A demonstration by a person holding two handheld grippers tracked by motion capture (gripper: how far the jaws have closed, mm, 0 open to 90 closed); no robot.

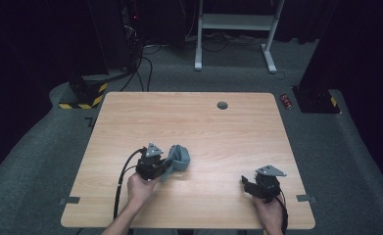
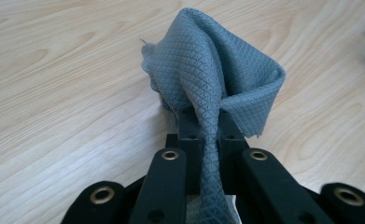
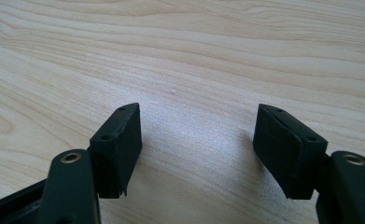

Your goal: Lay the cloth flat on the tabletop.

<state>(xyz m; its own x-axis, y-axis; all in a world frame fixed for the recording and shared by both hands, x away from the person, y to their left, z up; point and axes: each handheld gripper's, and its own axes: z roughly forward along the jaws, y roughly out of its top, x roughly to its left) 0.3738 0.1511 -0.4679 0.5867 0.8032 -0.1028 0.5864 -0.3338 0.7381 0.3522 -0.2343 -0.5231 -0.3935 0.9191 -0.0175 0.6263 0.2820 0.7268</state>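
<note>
No legible text or labels

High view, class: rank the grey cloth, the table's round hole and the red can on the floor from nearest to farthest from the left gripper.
1. Grey cloth, held in the left gripper.
2. Round hole, far side of the table.
3. Red can, on the floor beyond the table's far right corner.

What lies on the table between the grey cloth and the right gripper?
Nothing: in the high view, bare wooden table separates the grey cloth, pinched in the left gripper, from the open right gripper.
</note>
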